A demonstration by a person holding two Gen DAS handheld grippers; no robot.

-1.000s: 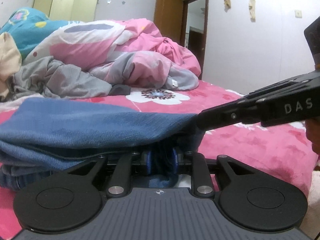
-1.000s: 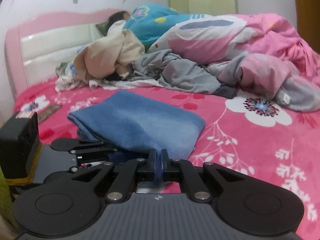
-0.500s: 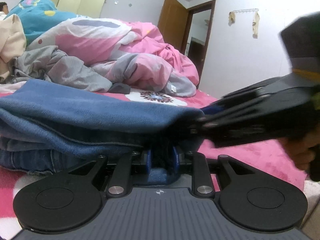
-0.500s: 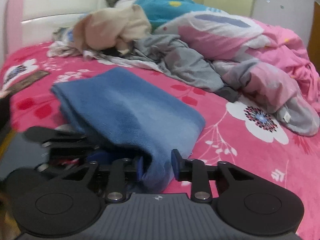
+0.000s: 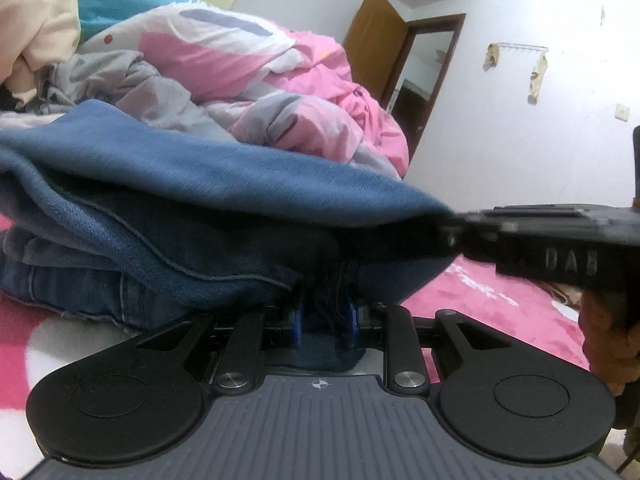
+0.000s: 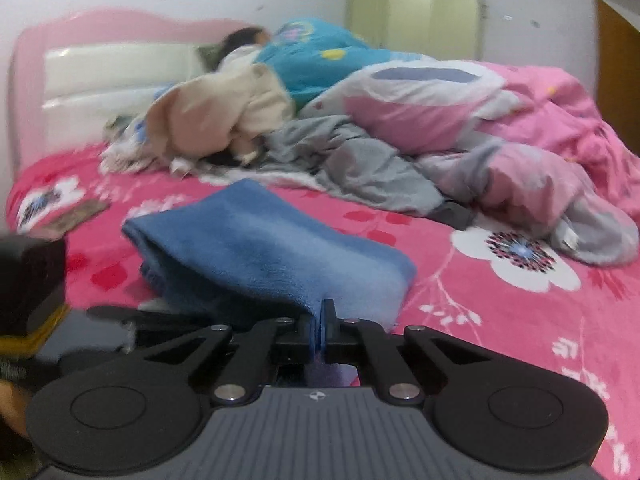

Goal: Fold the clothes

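Where the folded blue jeans (image 6: 256, 256) lie on the pink floral bedspread (image 6: 480, 320), their soft top layer shows a brushed, fleecy face while the layers beneath are ribbed twill denim with stitched seams. The left gripper (image 5: 323, 320) has its blue-padded fingers clamped on a thick bunch of denim at the near edge. The right gripper (image 6: 320, 330) has its fingers pressed together on a thin fold of the top layer. Behind lie a rumpled pink duvet (image 6: 532, 120) and crumpled grey cloth (image 6: 360, 160)
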